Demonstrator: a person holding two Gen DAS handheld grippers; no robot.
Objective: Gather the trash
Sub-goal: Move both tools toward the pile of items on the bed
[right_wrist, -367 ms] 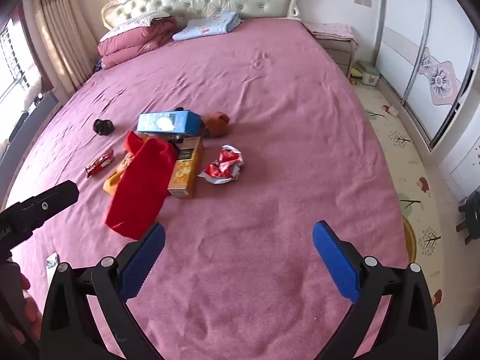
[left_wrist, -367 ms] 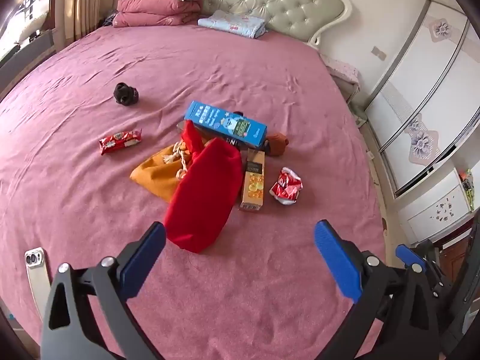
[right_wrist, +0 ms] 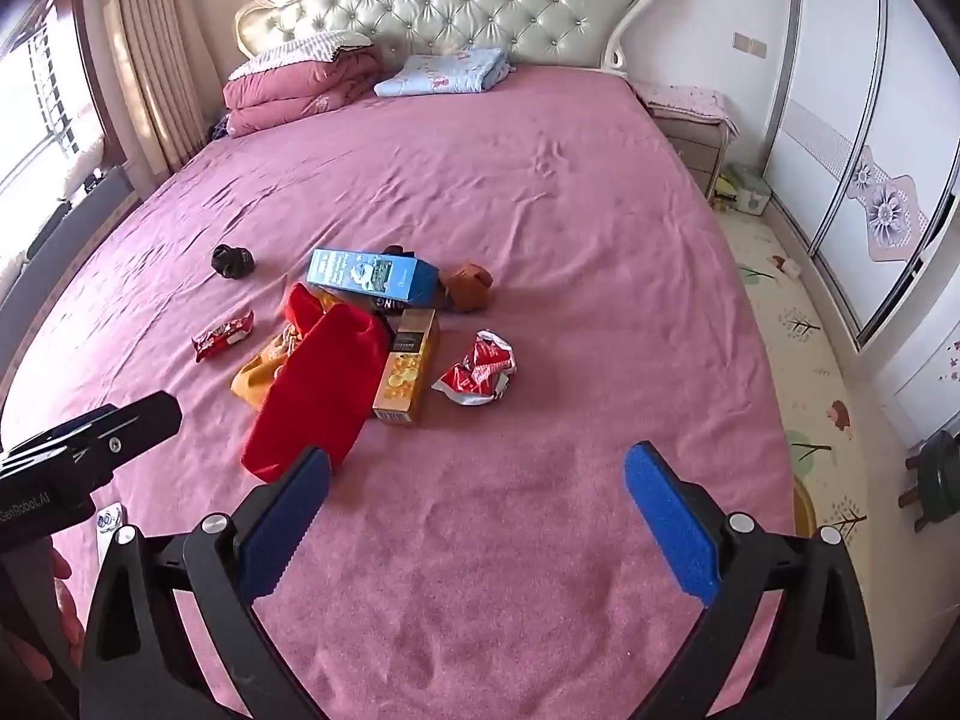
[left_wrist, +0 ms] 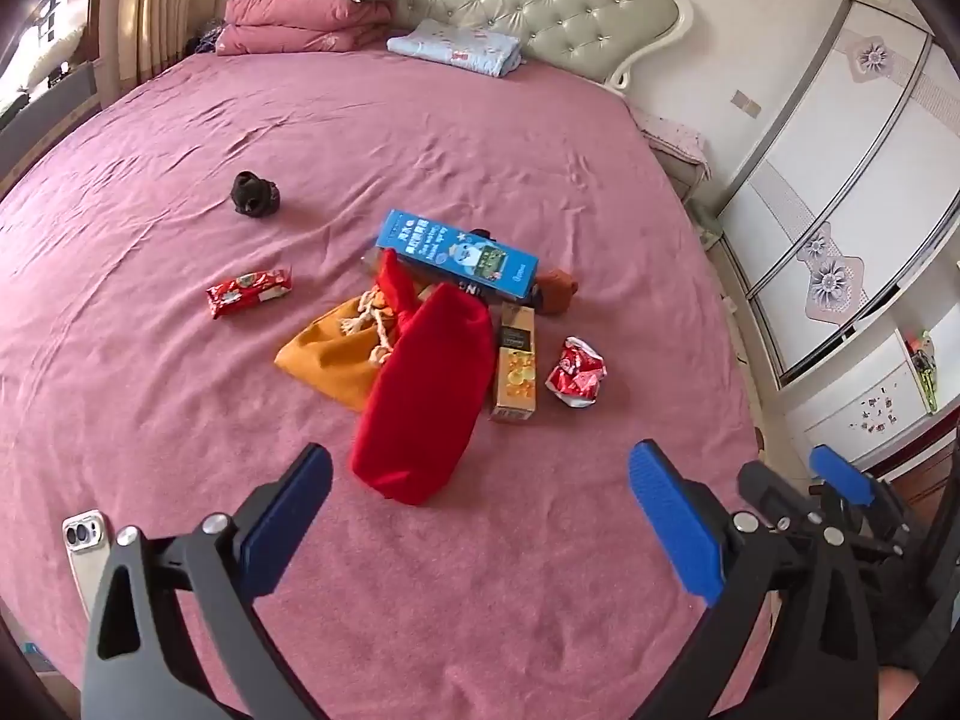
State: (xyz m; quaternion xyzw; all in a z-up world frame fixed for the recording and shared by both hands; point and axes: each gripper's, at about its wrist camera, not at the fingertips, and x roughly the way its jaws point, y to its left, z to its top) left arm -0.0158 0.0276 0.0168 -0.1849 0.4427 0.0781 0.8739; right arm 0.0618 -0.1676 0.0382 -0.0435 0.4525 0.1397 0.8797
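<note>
— Where's the trash?

— Mid-bed (left_wrist: 540, 138): a crumpled red wrapper (left_wrist: 576, 372) just right of the yellow carton (left_wrist: 515, 363), a sealed red snack packet (left_wrist: 249, 293) off to the left, and a blue box (left_wrist: 459, 255) behind the red pouch (left_wrist: 429, 399).

— Your fingers?

— My left gripper (left_wrist: 480, 510) and right gripper (right_wrist: 477, 510) both hover spread wide, nothing between them.

— How will it handle?

— I judge the wrapper light, crinkly and slick; I'd pinch its bunched middle. The boxes look stiff, so I'd grip them across the narrow sides.
</note>
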